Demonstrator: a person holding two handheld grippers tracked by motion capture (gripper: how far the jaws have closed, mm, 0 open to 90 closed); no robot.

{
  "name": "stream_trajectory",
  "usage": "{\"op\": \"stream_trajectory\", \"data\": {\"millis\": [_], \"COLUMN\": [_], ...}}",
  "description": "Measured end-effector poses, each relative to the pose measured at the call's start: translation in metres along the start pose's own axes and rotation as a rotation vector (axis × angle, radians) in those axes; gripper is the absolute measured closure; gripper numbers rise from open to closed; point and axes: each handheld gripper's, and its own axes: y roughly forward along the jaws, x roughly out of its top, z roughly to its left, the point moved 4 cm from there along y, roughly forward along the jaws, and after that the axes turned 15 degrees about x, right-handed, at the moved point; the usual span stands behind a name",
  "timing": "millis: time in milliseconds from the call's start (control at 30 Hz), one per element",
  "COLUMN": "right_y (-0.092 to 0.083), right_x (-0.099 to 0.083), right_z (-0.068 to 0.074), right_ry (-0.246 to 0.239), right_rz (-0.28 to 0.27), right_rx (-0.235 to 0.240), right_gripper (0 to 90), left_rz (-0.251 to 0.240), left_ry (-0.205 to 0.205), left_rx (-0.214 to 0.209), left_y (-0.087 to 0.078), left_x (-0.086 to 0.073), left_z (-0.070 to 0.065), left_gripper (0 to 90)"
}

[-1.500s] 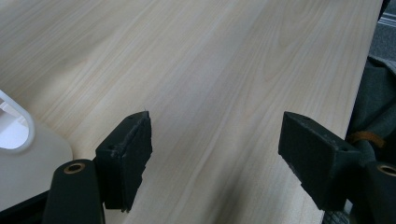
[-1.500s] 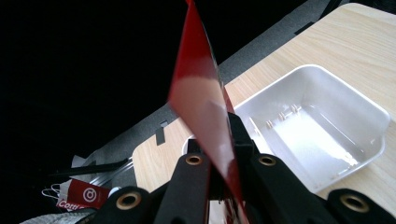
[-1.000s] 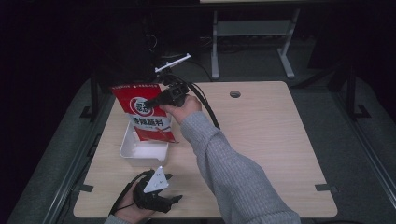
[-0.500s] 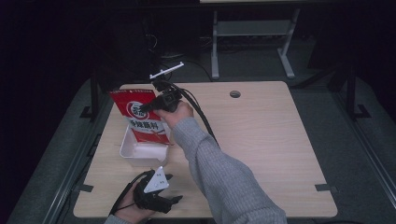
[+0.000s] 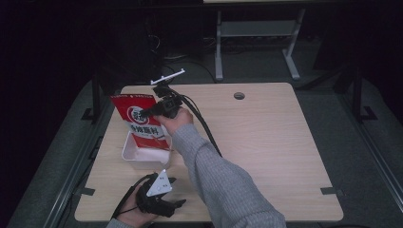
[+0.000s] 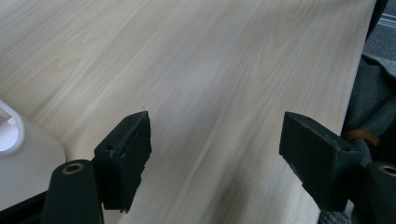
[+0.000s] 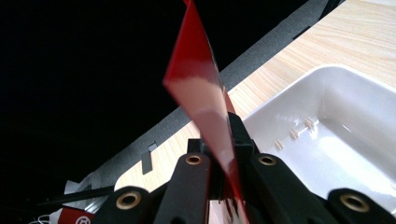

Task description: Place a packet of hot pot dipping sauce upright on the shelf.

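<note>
High view: right gripper [image 5: 153,110] clamps red pouch [image 5: 138,121] over white tray [image 5: 130,154], table [image 5: 266,137] bare toward 3 o'clock; left gripper [image 5: 178,192] wide apart, 6 o'clock edge.

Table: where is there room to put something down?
The table's whole right side is bare, from the sleeve across to the hole. The left is crowded: white tray, red bag and both tongs.

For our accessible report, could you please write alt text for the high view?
The person's right tool grips a red pouch by its upper edge and holds it upright over a white tray on the left of a light wooden table. The left tool rests, jaws open, near the table's front edge.
</note>
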Motion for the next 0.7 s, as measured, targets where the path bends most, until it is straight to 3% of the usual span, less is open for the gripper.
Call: {"op": "stream_trajectory", "data": {"millis": [200,300,567,633,700], "right_y": [0.002,0.005,0.014,0.016,0.017], "right_x": [-0.006,-0.010,-0.015,-0.014,-0.014], "right_z": [-0.001,-0.001,0.004,0.007,0.008], "right_ry": [0.012,0.013,-0.030,-0.060,-0.069], "right_rz": [-0.044,-0.040,0.011,0.066,0.087], "right_rx": [0.012,0.011,-0.011,-0.034,-0.039], "right_gripper": [88.4,88.3,87.7,85.2,83.6], "left_rz": [0.001,-0.002,-0.001,0.000,0.000], "left_ry": [-0.002,-0.005,-0.003,0.000,0.000], "left_rx": [-0.005,-0.006,-0.007,-0.009,-0.009], "left_y": [0.000,0.000,0.001,0.000,0.000], "left_x": [0.000,0.000,0.000,0.000,0.000], "left_z": [-0.001,-0.001,-0.002,-0.002,-0.002], "left_gripper": [24.5,24.5,24.5,24.5,24.5]}}
